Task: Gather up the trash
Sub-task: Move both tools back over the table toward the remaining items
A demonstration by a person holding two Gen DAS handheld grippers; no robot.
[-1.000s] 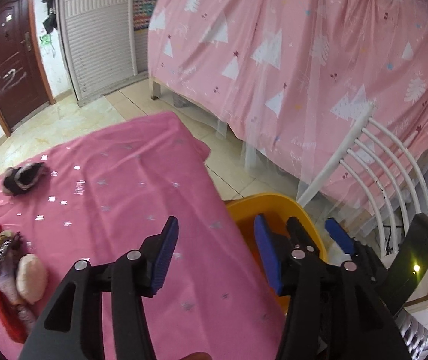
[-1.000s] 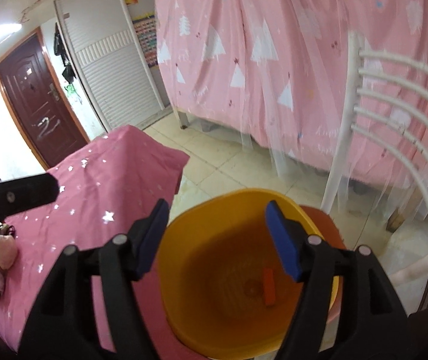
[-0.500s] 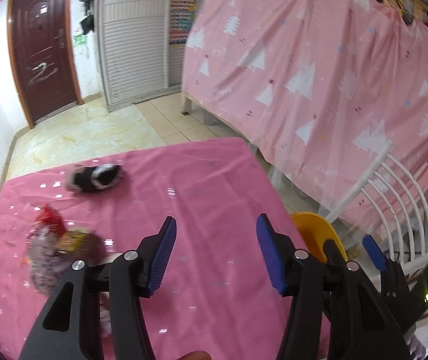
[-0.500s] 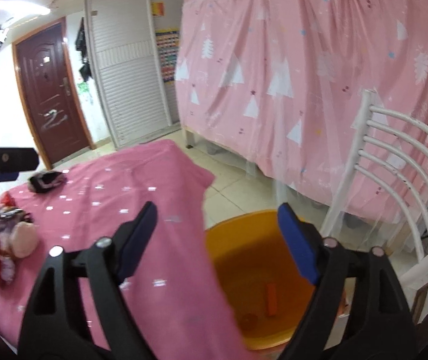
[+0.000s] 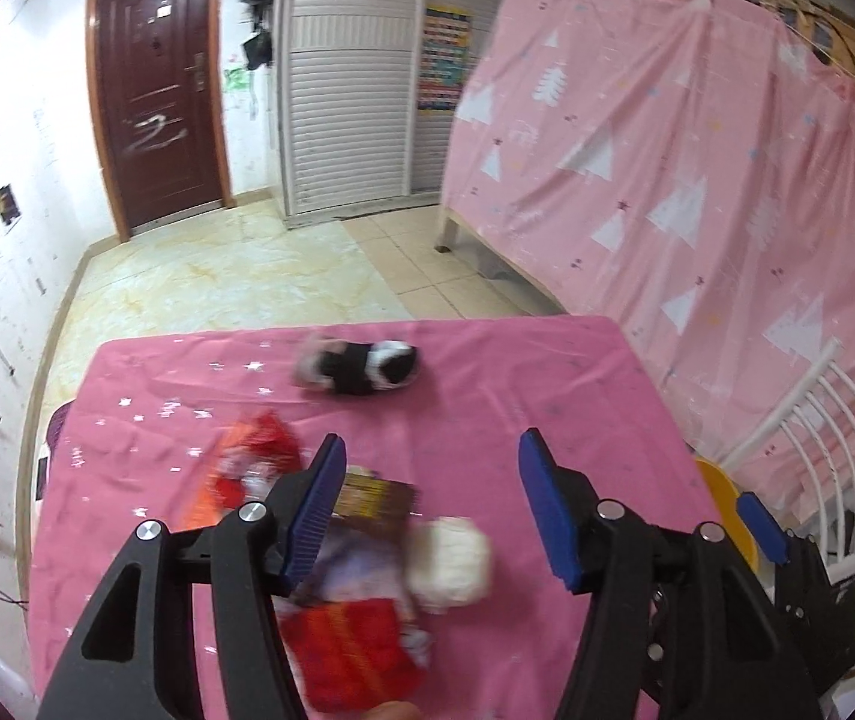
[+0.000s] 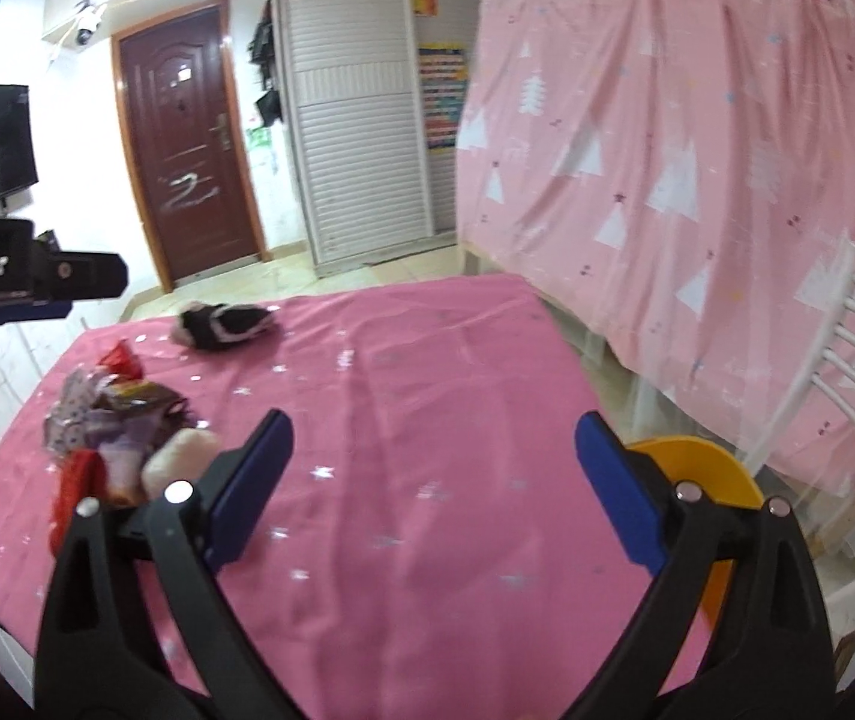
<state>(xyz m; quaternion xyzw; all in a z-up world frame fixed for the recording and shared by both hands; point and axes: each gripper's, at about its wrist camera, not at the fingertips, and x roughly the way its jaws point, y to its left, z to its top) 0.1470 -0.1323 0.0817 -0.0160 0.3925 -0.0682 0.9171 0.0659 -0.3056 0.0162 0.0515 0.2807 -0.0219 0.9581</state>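
Observation:
A heap of trash [image 5: 361, 564] lies on the pink tablecloth: red wrappers, a purple bag, a brown packet and a white crumpled ball [image 5: 451, 561]. My left gripper [image 5: 430, 510] hangs just above this heap, its jaws opening and holding nothing. In the right wrist view the same heap [image 6: 121, 432] lies at the left. My right gripper [image 6: 433, 480] is over bare cloth, jaws opening wide, nothing between them. A black and white wrapper [image 5: 367, 367] [image 6: 223, 327] lies apart near the table's far edge. The yellow bin [image 6: 703, 474] [image 5: 724, 498] stands beside the table at the right.
The table with the pink cloth [image 6: 427, 396] fills the foreground. A white chair [image 6: 847, 390] stands right of the bin. A bed draped in pink curtain [image 6: 697, 150] runs along the right. Tiled floor, a brown door [image 5: 157, 78] and a white shutter cabinet lie beyond.
Both grippers swung left from over the yellow bin to over the table. The right jaws widened a lot, the left slightly. The trash heap now sits under the left gripper.

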